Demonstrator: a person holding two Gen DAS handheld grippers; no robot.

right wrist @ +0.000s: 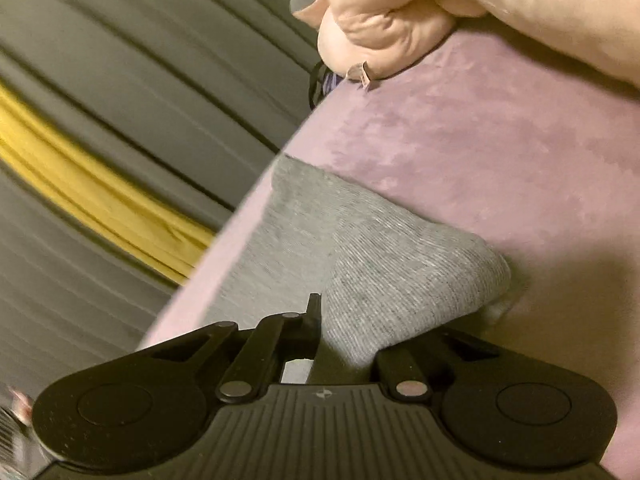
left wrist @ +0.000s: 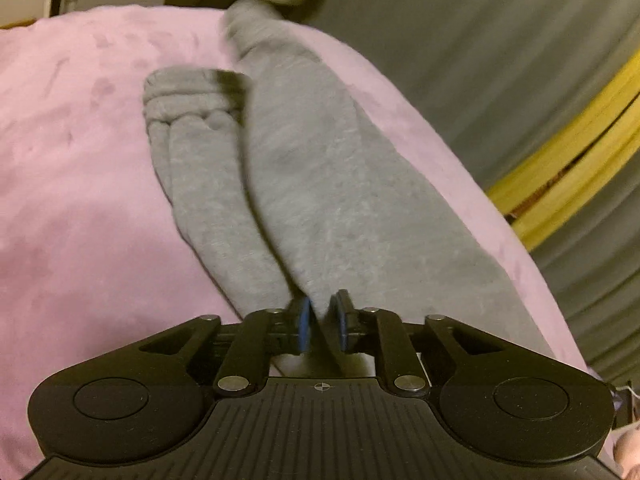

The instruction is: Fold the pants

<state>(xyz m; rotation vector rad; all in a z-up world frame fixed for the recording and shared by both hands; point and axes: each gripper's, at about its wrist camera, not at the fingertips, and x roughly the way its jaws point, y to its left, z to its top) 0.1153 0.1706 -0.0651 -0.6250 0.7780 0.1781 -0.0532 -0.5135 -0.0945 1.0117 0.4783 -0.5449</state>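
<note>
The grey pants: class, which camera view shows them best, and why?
The left wrist view: the grey pants stretch lengthwise across the pink blanket, both legs visible. The right wrist view shows only a bunched end at the right gripper.

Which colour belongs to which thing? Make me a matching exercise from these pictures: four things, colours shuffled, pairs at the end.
Things:
1 pants
2 bed cover
3 band beyond the bed
4 pads of the left claw

Colours:
A yellow
B blue
C grey
D pink

Pairs: 1-C, 2-D, 3-A, 4-B.
</note>
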